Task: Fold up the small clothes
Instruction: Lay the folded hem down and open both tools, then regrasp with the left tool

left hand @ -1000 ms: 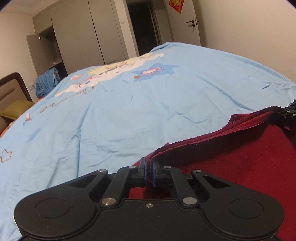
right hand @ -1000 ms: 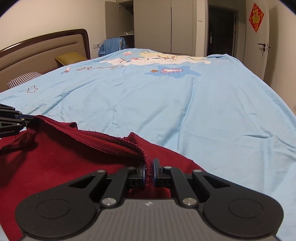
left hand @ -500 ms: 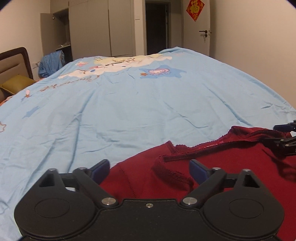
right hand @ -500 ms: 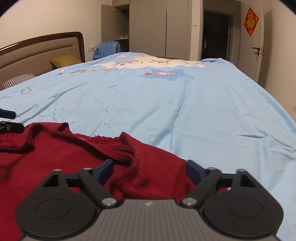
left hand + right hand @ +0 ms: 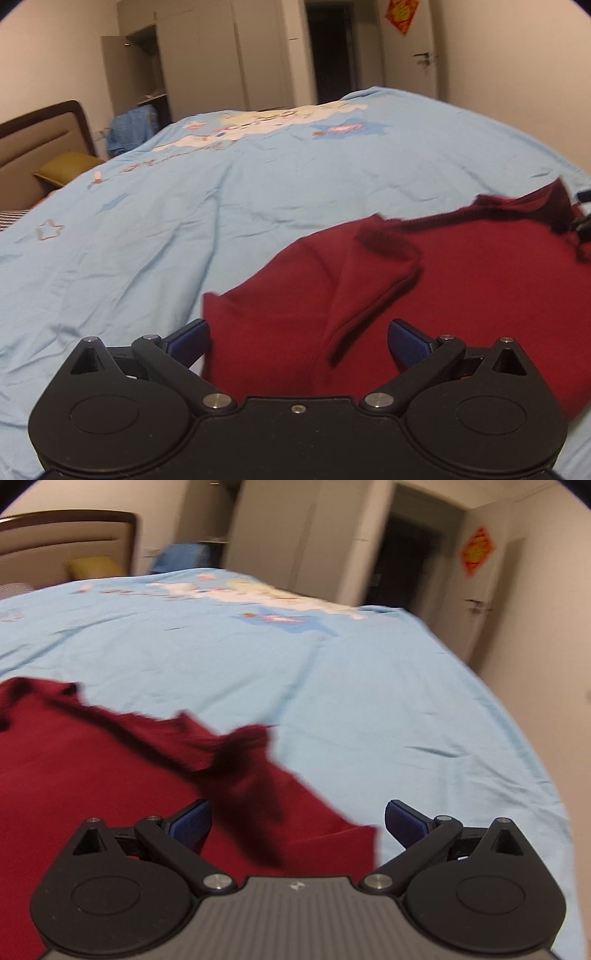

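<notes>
A dark red garment [image 5: 443, 288] lies spread on the light blue bedspread [image 5: 221, 206], with a loose fold running down its near part. My left gripper [image 5: 297, 341] is open above the garment's left edge, nothing between its blue pads [image 5: 188, 339]. In the right wrist view the same red garment [image 5: 92, 775] fills the lower left, its far edge rumpled and dark. My right gripper [image 5: 297, 821] is open over the garment's right corner and holds nothing. The other gripper's tip [image 5: 583, 221] shows at the left wrist view's right edge.
The bedspread [image 5: 369, 701] stretches far ahead, printed with cartoon shapes. A brown headboard [image 5: 40, 147] and yellow pillow [image 5: 68, 171] stand at the left. A wardrobe [image 5: 207, 66], a dark doorway [image 5: 328, 55] and a white door [image 5: 417, 51] line the far wall.
Both grippers went from shut on the garment's upper edge to open, letting it drop onto the bed. They have since pulled back and swung apart; the views are blurred by motion.
</notes>
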A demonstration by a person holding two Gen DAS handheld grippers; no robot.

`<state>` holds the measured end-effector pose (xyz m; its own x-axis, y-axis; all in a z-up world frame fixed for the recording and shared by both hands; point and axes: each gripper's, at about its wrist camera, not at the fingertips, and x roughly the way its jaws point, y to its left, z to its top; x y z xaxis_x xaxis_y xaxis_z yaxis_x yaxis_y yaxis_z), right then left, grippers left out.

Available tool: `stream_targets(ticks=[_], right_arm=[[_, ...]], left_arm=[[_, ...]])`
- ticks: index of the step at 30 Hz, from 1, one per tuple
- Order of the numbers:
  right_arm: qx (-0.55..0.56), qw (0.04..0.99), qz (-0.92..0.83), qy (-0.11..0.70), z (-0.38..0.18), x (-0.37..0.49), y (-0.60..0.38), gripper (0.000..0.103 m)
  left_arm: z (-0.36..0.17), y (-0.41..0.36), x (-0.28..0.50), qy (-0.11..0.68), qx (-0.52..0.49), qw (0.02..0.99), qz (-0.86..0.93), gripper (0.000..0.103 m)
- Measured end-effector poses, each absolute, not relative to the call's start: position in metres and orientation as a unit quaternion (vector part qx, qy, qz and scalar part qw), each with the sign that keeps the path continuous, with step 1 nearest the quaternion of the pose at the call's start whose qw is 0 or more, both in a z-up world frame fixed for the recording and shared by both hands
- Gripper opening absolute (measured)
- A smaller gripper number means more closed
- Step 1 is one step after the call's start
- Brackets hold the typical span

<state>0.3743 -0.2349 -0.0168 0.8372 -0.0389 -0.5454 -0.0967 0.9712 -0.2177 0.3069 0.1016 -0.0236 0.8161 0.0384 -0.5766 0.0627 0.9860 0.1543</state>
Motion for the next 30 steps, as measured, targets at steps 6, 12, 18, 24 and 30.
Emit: stream_targets(ticks=[6, 12, 18, 24, 30], right_arm=[[-0.093, 0.965, -0.028, 0.244, -0.001, 0.359, -0.241, 0.103], [-0.122, 0.969, 0.023, 0.215, 0.002, 0.320, -0.216, 0.103], [-0.099, 0.967, 0.070, 0.226, -0.014, 0.292, -0.193, 0.103], [-0.058, 0.964, 0.098, 0.241, -0.035, 0.276, -0.184, 0.103], [-0.039, 0.964, 0.095, 0.244, -0.035, 0.270, -0.187, 0.103]], left_arm=[[-0.021, 0.148, 0.315, 0.305, -0.025, 0.951, 0.054, 0.102], [-0.008, 0.185, 0.298, 0.283, -0.084, 0.954, 0.058, 0.099], [-0.012, 0.204, 0.259, 0.274, -0.148, 0.950, 0.010, 0.100], [-0.035, 0.201, 0.231, 0.276, -0.144, 0.949, -0.040, 0.094], [-0.045, 0.185, 0.244, 0.329, -0.124, 0.933, -0.080, 0.035]])
